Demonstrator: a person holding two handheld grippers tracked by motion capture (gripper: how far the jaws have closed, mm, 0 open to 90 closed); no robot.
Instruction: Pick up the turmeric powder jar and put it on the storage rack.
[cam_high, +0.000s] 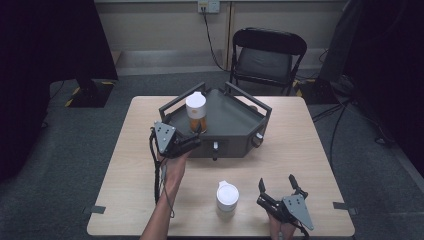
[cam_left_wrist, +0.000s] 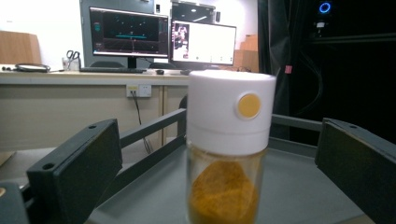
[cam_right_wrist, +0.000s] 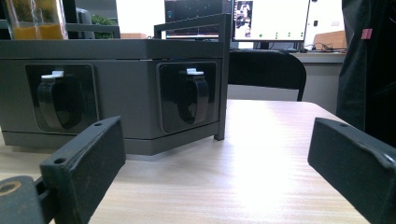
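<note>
My left tool (cam_high: 192, 142): black body, grey three-cornered plate on top, black cable trailing along my bare forearm. My right tool (cam_high: 282, 189): same build, same grey plate. Each black jaw is a flat-faced block with one small hole near its tip.

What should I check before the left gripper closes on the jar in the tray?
1. Left gripper open: ok, jaws spread wide.
2. Spice jar between the jaws: ok, roughly centred in the left gripper view.
3. Jar upright on the tray: ok.
4. White cap seated: ok, looks flush.
5. Jaws touching the glass: not ok, gaps on both sides.
6. Right gripper out of the way: ok, open near the table's front edge, beside the second jar.
</note>
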